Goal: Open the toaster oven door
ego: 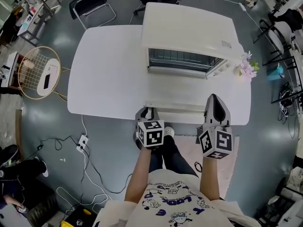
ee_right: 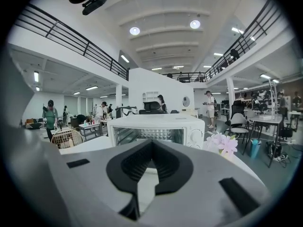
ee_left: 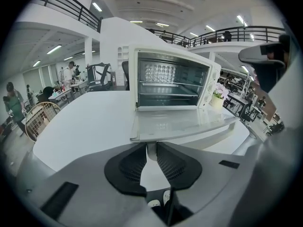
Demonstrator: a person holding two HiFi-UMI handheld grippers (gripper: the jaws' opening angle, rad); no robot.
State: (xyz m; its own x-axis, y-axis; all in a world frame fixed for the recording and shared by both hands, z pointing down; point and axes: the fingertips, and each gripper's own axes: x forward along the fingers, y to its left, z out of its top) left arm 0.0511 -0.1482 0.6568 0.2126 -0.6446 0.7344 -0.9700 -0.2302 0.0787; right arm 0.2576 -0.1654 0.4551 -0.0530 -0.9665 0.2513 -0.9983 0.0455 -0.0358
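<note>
Head view overhead, gripper views facing toaster oven point(ego: 189, 37)

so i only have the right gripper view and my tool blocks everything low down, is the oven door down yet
observer: yes, the door lies flat open in front of the toaster oven.
operator: and what's the left tool doing
observer: the left tool is shut on the door handle, near the door's left end.
operator: where's mine next to that
observer: in the head view the right tool sits just off the door's right end, over the table edge.
</note>
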